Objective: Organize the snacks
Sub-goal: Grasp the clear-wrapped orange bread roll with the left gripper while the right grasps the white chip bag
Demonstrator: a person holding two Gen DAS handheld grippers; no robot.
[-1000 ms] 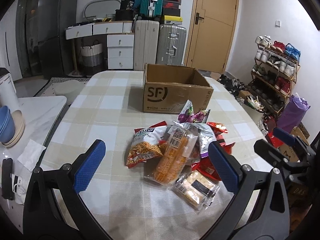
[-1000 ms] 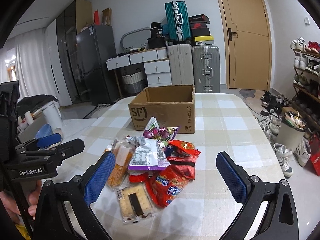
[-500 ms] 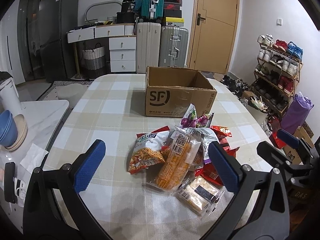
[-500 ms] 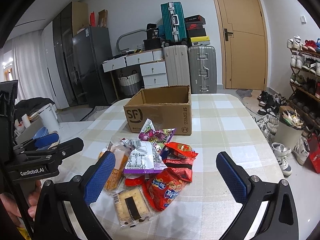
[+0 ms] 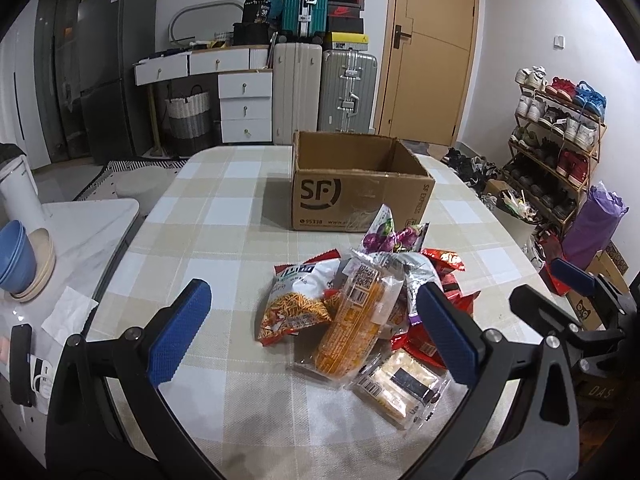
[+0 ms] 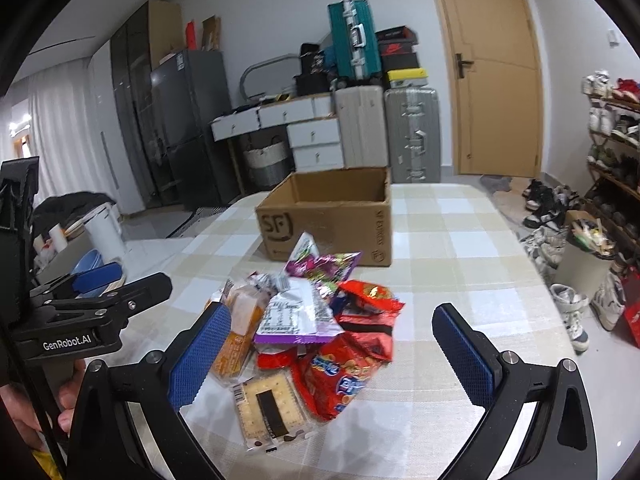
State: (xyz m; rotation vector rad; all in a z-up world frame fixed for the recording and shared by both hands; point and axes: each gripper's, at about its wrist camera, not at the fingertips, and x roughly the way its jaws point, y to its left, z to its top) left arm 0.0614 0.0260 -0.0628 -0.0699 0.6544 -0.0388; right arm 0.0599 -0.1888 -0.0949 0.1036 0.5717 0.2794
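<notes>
A heap of snack packets lies mid-table: an orange cracker sleeve [image 5: 356,328], a chip bag with stick snacks [image 5: 296,300], a clear biscuit pack [image 5: 400,384], red bags [image 6: 348,372] and a purple candy bag [image 6: 320,264]. Behind the heap stands an open cardboard box [image 5: 360,192], nothing visible inside it. My left gripper [image 5: 312,332] hovers open over the near side of the heap, holding nothing. My right gripper [image 6: 328,356] is open too, above the red bags and the biscuit pack [image 6: 268,408]. Each gripper shows in the other's view, the left gripper [image 6: 100,280] included.
The checked tablecloth [image 5: 224,216] covers an oval table. A white side table [image 5: 80,232] on the left holds stacked bowls [image 5: 16,256], a kettle and a phone. Shoe rack [image 5: 560,148], bin and purple bag stand to the right; suitcases and drawers line the back wall.
Both grippers have risen and tilted up slightly, so the box and heap sit lower in view. The snacks have not moved and both grippers stay open.
</notes>
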